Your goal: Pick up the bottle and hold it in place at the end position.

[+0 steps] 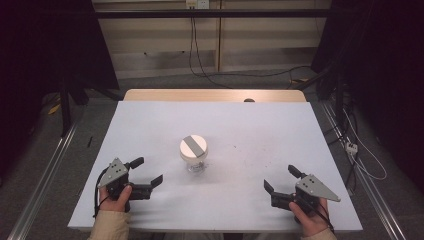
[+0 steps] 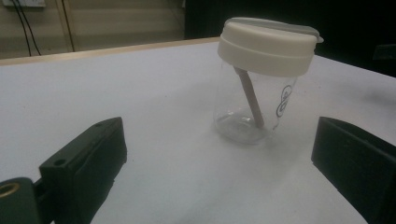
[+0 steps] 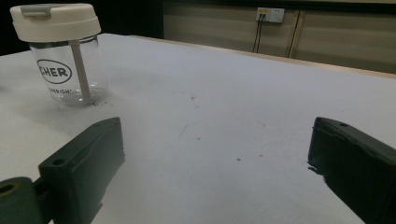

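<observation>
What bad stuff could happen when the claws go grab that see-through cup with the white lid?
1. The cup stands upright, clear body narrower than its lid; a sideways bump from the left claw might tip it.
2. Its clear wall looks smooth, so it could slip when pinched.
3. The right claw is open and apart from it too; if both come in together, they might knock into each other.

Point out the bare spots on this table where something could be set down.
Bare: the white table top behind the lidded clear cup, the stretch between cup and right gripper, and the far-left corner. Tightest: between the left gripper and the cup.
</observation>
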Tool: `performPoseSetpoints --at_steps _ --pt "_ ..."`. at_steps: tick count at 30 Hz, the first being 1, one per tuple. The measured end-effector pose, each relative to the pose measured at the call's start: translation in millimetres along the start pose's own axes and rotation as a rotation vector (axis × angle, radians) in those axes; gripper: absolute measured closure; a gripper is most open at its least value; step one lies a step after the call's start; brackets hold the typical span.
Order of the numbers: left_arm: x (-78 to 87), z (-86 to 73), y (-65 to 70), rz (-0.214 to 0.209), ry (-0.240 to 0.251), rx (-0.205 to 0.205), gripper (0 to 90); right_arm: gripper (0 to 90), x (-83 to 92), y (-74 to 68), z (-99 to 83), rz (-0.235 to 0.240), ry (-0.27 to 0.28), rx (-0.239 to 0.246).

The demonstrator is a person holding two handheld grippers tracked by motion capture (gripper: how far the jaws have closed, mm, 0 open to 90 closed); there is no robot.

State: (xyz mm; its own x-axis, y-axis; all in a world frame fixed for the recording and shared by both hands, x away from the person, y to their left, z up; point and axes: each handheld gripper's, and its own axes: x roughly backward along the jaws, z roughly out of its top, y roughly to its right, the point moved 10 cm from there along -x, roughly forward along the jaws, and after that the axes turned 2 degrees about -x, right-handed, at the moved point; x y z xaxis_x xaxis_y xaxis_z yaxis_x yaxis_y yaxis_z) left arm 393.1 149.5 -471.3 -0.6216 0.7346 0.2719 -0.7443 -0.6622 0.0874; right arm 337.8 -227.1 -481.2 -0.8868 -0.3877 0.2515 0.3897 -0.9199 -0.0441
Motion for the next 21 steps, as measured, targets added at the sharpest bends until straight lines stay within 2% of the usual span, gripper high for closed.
performPoseSetpoints --at_steps 6,15,21 --pt "-5.6 2.8 5.1 -0.022 0.005 -0.001 2.8 3.3 0.0 0.5 0.0 -0.002 0.0 0.0" --pt "-16.4 9.2 9.8 -0.015 0.008 -0.016 2.8 3.4 -1.7 -0.6 0.2 -0.002 0.0 0.004" --pt "-30.2 14.8 20.9 -0.044 0.003 -0.014 2.8 3.4 -2.3 -2.0 0.2 0.0 -0.002 0.008"
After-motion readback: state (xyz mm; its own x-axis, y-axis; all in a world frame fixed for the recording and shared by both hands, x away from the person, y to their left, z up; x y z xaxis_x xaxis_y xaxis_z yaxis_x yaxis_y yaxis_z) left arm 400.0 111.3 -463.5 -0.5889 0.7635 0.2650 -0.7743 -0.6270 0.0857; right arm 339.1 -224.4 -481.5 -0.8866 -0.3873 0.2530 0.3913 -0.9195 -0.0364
